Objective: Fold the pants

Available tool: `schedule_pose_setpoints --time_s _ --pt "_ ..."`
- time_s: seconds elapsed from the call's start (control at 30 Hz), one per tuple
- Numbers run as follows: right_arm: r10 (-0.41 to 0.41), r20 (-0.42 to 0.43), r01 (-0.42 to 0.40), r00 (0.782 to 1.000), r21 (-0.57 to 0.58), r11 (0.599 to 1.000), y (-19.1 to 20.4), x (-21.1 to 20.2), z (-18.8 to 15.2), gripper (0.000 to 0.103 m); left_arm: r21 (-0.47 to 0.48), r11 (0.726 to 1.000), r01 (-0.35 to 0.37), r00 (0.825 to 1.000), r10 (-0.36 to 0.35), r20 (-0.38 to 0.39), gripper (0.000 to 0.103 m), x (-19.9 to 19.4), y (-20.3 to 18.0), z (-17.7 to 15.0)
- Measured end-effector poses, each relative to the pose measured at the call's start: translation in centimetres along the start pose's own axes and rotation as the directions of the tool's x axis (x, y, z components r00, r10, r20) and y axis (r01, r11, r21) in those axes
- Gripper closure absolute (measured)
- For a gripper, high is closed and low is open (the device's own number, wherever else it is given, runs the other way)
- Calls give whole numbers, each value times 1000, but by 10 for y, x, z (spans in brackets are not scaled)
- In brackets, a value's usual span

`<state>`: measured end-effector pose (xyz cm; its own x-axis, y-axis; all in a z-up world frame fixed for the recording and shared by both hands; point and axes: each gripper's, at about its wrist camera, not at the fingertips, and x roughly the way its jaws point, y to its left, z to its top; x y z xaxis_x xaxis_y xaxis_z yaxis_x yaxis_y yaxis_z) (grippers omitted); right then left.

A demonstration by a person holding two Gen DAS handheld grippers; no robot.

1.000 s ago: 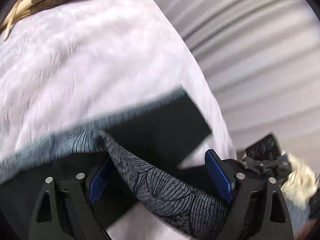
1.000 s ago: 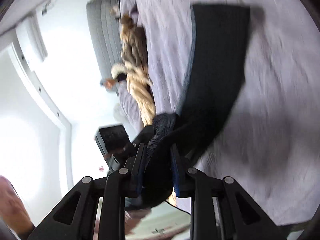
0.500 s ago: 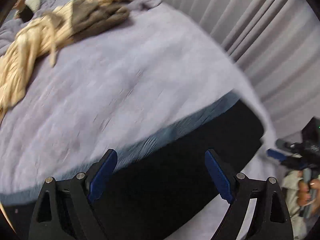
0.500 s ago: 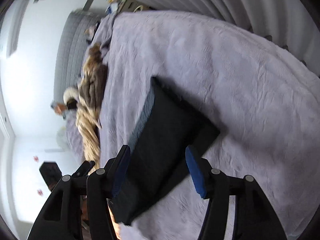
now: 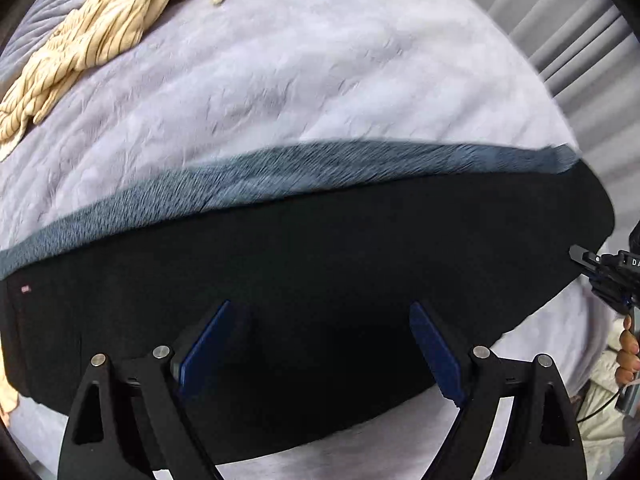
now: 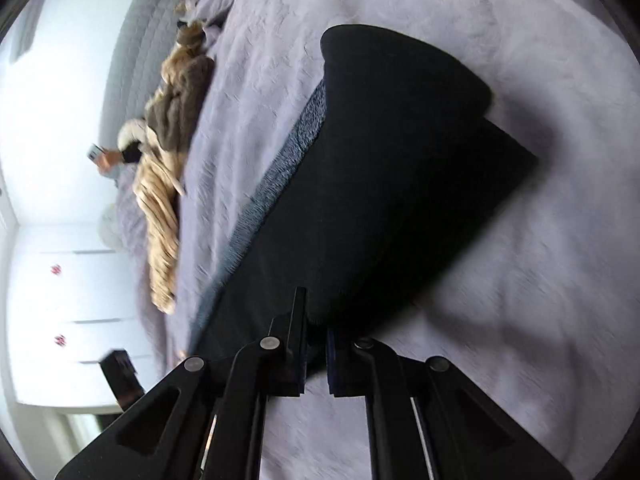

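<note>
Both grippers hang over the pants (image 5: 320, 264), a long black band of soft, matte cloth lying flat across a pale lilac bedspread (image 5: 304, 80) with a crinkled, plush surface. One long side of the pants shows a strip of grey-blue knit with a fine heathered grain. In the left wrist view the left gripper (image 5: 320, 344) points steeply down at the middle of the cloth, its blue-padded fingers (image 5: 204, 344) spread wide and released, with only the flat pants below the gap and nothing pinched. At that view's right edge the right gripper (image 5: 600, 276) sits just off the pants' end, a hand (image 5: 628, 352) on its handle. In the right wrist view the right gripper (image 6: 316, 340) is clenched, its black fingers nearly together at the near end of the pants; whether any cloth is caught between them I cannot tell, since the dark fabric merges with the pads there. The far end of the pants is squared off in two stepped layers. A cream striped garment (image 5: 92, 40), rumpled and ropey, lies along the far side of the bed, well apart from the pants, with a brown one (image 6: 180, 96) beside it. Bare bedspread stretches broadly between pants and garments and along the near side.
</note>
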<state>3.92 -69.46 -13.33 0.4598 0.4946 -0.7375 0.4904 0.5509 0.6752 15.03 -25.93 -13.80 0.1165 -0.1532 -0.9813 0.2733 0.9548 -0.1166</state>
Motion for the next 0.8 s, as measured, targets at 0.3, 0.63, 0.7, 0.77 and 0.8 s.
schedule_pose_setpoints --time_s 0.3,0.63,0.7,0.77,0.8 --pt "-90 23 91 996 -55 994 -6 -22 -10 84 36 999 -14 1000 13 18 14 -9 5 0" --pt "-350 177 386 920 -259 885 38 -15 49 87 36 989 -147 982 141 124 14 37 -21 62" --pt "-393 148 419 907 -250 873 20 0 58 92 2 988 -151 980 150 130 8 45 -9 74" --pt "-380 169 412 909 -251 876 15 1 65 93 -65 982 -180 975 186 118 8 42 17 86" --pt "-375 171 407 911 -238 882 15 0 68 93 -99 974 -205 971 215 109 8 36 32 89"
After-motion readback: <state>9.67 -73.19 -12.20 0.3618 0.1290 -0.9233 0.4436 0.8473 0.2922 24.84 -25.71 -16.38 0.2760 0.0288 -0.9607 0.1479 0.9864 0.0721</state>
